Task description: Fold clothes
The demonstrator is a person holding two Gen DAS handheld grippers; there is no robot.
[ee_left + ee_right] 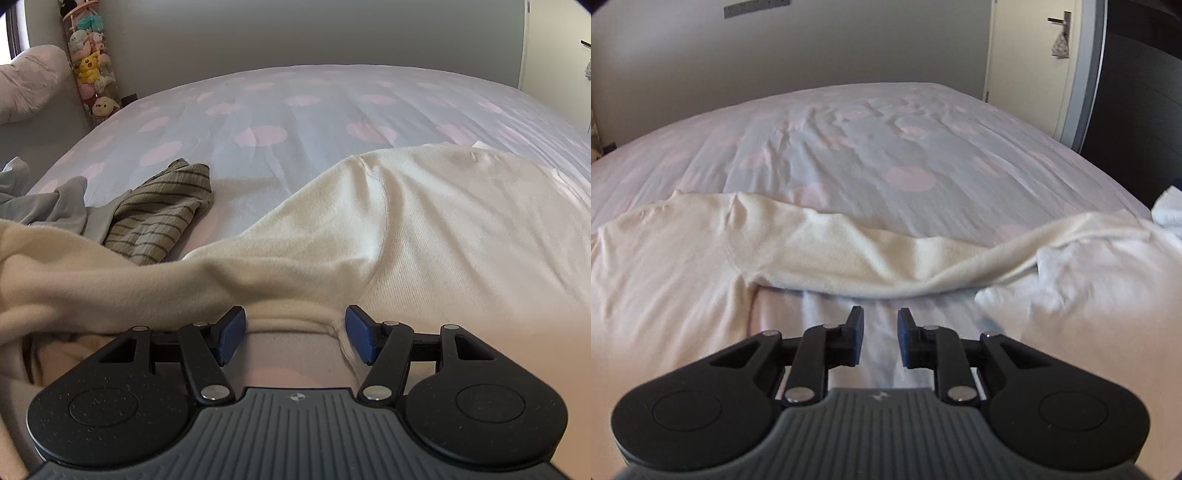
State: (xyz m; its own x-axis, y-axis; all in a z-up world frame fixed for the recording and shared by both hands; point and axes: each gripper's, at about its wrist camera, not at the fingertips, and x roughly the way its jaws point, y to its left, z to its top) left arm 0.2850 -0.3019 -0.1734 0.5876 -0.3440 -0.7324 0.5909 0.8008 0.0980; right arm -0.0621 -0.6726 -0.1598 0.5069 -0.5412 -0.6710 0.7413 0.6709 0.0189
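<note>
The left gripper [295, 334] is matte black with speckled round housings, silver pivot screws on its linkage arms, a ribbed grey centre plate bearing a small round emblem, and blue ribbed pads [231, 334]. The right gripper [881, 338] matches, its pads [907, 338] darker blue.

The sweater [424, 221] lies spread on the bed [295, 103], the striped garment [162, 214] to its left (just beside its sleeve).

cream sweater [424, 221] soft matt knit; bedsheet [868, 147] smooth cloth.
</note>
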